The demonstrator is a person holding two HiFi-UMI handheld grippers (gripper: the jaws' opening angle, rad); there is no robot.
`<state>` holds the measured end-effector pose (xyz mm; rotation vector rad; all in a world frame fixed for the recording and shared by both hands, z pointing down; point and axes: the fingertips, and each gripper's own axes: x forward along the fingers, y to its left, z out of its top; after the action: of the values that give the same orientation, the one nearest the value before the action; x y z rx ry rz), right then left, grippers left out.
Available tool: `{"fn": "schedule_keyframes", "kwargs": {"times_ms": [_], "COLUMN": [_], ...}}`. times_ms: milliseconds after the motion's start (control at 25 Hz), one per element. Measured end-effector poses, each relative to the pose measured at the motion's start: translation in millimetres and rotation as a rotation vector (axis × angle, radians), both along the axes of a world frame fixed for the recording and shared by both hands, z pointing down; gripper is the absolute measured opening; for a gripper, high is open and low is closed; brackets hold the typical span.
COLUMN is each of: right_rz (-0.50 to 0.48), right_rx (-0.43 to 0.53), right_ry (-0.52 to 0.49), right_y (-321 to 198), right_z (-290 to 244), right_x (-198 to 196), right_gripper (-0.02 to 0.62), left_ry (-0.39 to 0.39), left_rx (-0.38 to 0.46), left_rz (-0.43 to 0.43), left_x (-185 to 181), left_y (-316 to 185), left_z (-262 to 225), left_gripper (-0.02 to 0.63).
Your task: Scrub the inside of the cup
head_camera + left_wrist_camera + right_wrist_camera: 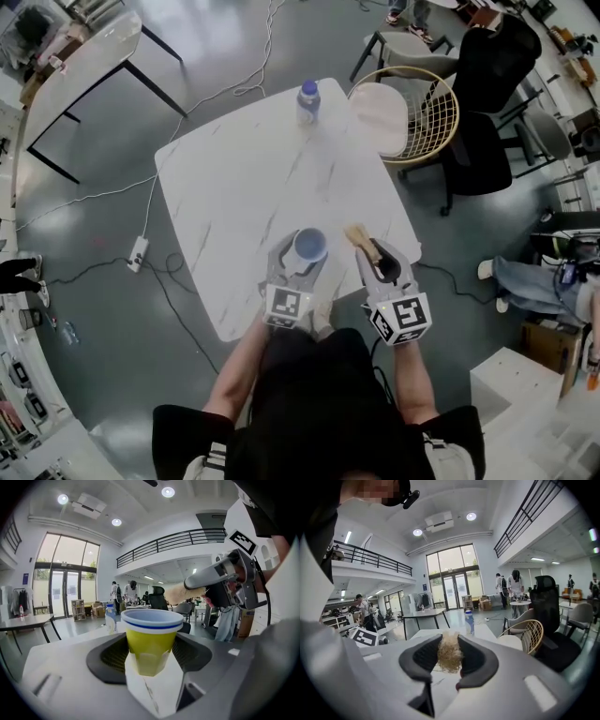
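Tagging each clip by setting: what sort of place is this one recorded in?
Probably an open-plan office or lab hall: a mezzanine railing runs overhead, office chairs and work tables stand around, and a power strip lies on the grey floor.

- No word, brand name or number can be read in any view.
- The cubes on the left gripper [305, 253] and the right gripper [367, 251] carry black-and-white square markers: block patterns, no lettering.
- The bottle [307, 101] has a label, too small to read.
- A purple sign [25, 578] hangs beside the glass doors; its print is illegible.
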<state>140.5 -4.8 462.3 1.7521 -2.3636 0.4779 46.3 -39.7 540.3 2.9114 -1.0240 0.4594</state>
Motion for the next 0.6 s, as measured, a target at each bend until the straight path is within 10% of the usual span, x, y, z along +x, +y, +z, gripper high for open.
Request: {"fn": "schedule_keyframes", "kwargs": {"times_ms": [600], "right_rz": [0.067], "right_rx": [-0.114], "right_ry": [-0.015], "right_y": [-9.8], "right_z": [52.7], "right_x": [35.4], "right_gripper": [0.107], "left_ry": [-0.048], "left_rx": [-0.080], "left_rz": [0.023], "left_x": [29.3], "left_y": [-43.7], "left_z": [68.3], "left_gripper": [0.301]}}
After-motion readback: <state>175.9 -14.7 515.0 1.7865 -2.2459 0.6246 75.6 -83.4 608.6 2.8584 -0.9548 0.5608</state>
